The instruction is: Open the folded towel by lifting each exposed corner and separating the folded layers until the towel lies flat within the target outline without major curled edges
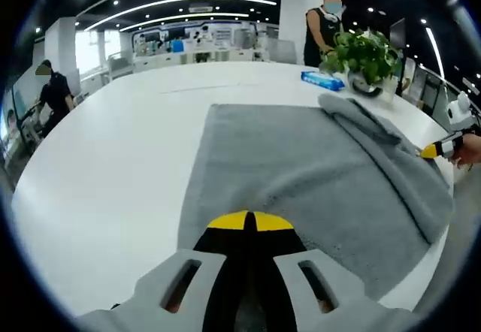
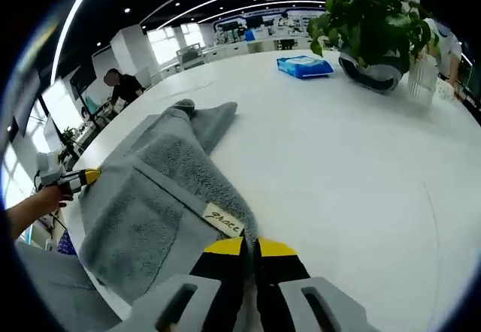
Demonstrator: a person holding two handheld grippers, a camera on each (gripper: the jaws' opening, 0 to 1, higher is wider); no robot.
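A grey towel (image 1: 301, 174) lies on the white table (image 1: 113, 167), most of it spread flat. In the left gripper view a folded band runs along its right side. My left gripper (image 1: 249, 221) is at the towel's near edge, its yellow tips pressed together on the cloth. From the right, the right gripper's yellow tip (image 1: 432, 151) meets the folded band. In the right gripper view my right gripper (image 2: 252, 248) is shut on a towel (image 2: 158, 197) corner beside a small white label (image 2: 223, 220). The left gripper (image 2: 84, 176), held by a hand, touches the far edge.
A potted plant (image 1: 359, 55) (image 2: 372, 24) and a blue packet (image 1: 322, 80) (image 2: 304, 65) stand on the table beyond the towel. A glass holder (image 2: 421, 76) is beside the plant. People stand at the table's far sides (image 1: 325, 24) (image 1: 52, 95). The table's edge runs close under the towel.
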